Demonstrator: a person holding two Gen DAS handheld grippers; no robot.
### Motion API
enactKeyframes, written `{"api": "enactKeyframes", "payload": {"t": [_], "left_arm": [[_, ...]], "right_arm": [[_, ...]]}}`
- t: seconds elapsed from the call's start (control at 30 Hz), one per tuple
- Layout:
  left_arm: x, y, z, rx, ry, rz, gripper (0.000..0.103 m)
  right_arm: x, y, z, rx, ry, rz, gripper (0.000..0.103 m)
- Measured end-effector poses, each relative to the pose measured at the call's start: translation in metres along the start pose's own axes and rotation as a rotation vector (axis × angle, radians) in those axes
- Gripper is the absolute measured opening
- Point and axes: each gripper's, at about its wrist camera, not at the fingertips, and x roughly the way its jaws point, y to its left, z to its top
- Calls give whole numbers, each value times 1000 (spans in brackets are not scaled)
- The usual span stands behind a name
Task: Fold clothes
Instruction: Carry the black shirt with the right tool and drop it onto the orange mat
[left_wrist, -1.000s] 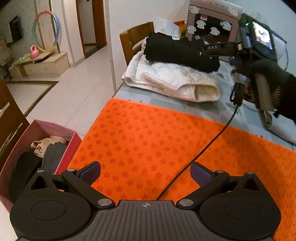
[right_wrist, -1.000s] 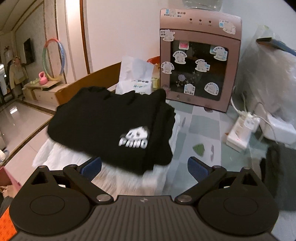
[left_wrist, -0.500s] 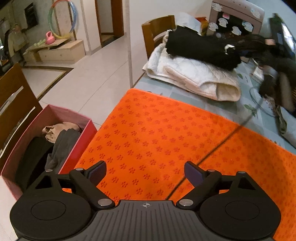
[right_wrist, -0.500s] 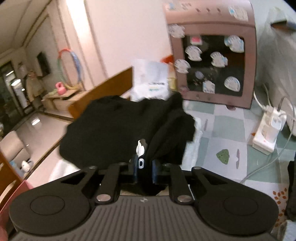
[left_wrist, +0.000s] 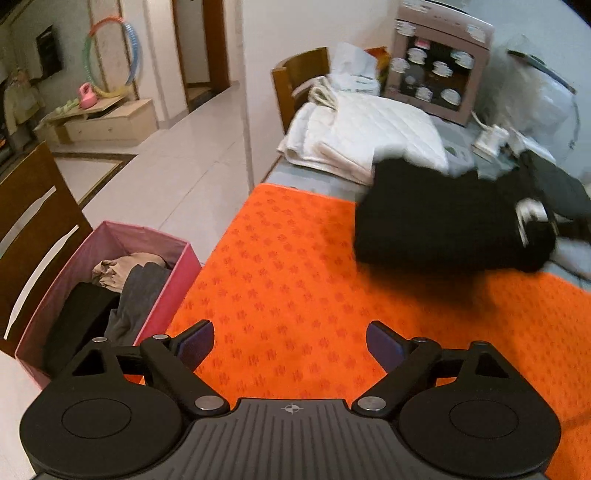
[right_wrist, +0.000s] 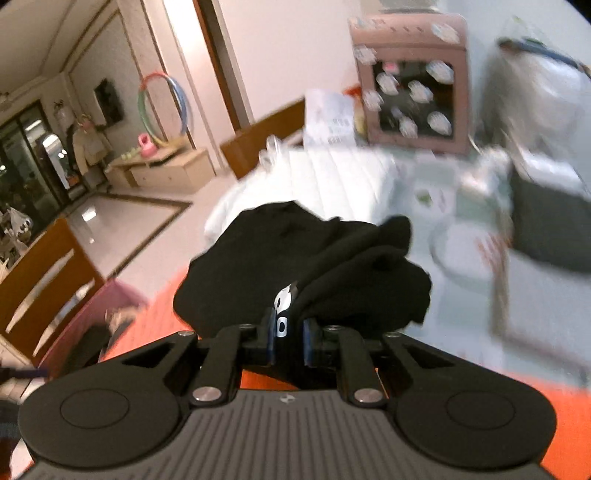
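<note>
A black garment with a white print (right_wrist: 306, 273) hangs bunched from my right gripper (right_wrist: 290, 334), which is shut on its edge near the print. In the left wrist view the same black garment (left_wrist: 443, 221) is blurred, above the far right part of the orange mat (left_wrist: 295, 288). My left gripper (left_wrist: 290, 345) is open and empty, low over the mat's near edge. A folded white quilted cloth (left_wrist: 369, 136) lies on the table beyond the mat.
A pink fabric box (left_wrist: 162, 295) with several clothes stands on the floor left of the table. A pink cabinet with stickers (left_wrist: 439, 77), a power strip (left_wrist: 491, 138) and a dark cloth (right_wrist: 550, 229) sit at the back. Wooden chairs (left_wrist: 299, 77) flank the table.
My right gripper closed on the black garment, lifted it off the white cloth and carried it back toward the orange mat. My left gripper stayed open and shifted slightly.
</note>
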Motion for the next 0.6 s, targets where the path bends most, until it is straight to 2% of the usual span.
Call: {"api": "enactKeyframes", "payload": {"t": [0.13, 0.3, 0.47, 0.6], "left_arm": [[-16, -9, -17, 57, 1, -39, 91], [-33, -26, -37, 130, 24, -123, 90], [-48, -51, -53, 223, 33, -237, 90], [-53, -72, -63, 297, 39, -289, 90]], "right_arm": [[-47, 6, -66, 65, 71, -28, 16], [-99, 22, -138, 124, 110, -42, 16], [-130, 45, -180, 120, 113, -51, 16], [-136, 51, -191, 113, 124, -61, 20]]}}
